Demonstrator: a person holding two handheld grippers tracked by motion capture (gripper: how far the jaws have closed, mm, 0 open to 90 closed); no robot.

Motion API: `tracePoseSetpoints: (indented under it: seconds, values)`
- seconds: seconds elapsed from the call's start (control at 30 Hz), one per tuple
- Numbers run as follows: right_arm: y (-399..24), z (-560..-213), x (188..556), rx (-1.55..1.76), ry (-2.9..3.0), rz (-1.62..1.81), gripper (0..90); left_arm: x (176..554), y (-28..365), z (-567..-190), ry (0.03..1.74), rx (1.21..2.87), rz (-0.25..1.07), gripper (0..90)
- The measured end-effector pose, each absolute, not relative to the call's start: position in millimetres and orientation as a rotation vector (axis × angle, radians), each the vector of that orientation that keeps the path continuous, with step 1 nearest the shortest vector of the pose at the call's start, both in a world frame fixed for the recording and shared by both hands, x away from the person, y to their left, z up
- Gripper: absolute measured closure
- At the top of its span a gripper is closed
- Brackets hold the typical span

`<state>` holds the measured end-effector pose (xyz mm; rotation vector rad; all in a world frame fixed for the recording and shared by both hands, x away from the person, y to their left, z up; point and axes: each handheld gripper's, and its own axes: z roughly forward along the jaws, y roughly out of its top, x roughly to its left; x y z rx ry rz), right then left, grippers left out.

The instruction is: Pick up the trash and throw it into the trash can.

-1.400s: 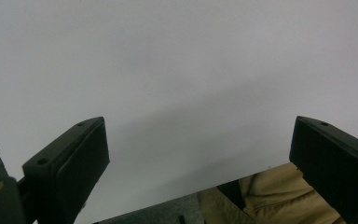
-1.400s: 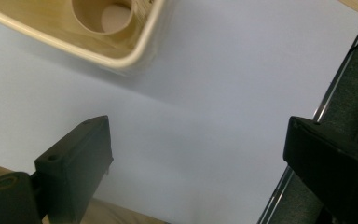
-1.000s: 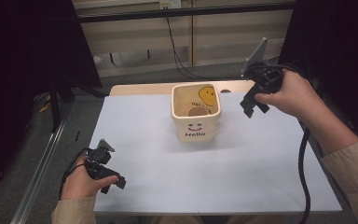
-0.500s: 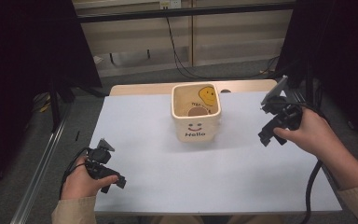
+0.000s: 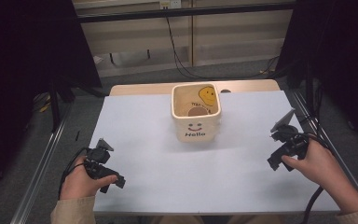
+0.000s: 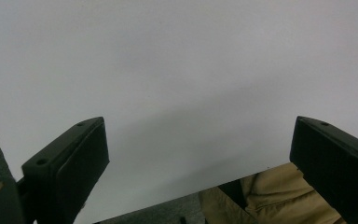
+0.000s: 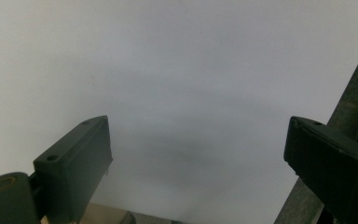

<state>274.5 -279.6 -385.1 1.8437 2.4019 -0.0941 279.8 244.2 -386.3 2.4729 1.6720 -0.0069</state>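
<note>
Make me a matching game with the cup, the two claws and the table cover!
Things:
1. cup
2. left claw
3. right claw
4. table cover

Descriptions:
A. plain white sheet
B. open, at the table's right side
C. cream, with a smiley face and "Hello"
D. open, near the table's front left corner

Pairs: 1-C, 2-D, 3-B, 4-A

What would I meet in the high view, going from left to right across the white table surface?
The left gripper in the person's hand, then the cream container with a smiley face and "Hello" on its front, then the right gripper in the other hand.
</note>
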Motion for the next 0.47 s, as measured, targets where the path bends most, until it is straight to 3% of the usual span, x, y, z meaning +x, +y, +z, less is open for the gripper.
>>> tracePoseSetpoints:
  seconds: [0.47]
  values:
    - [-300.4,-421.7,253.7,1.978,2.414,-0.067,7.7,279.8,239.1,-389.3,1.694,2.450,-0.023,4.3]
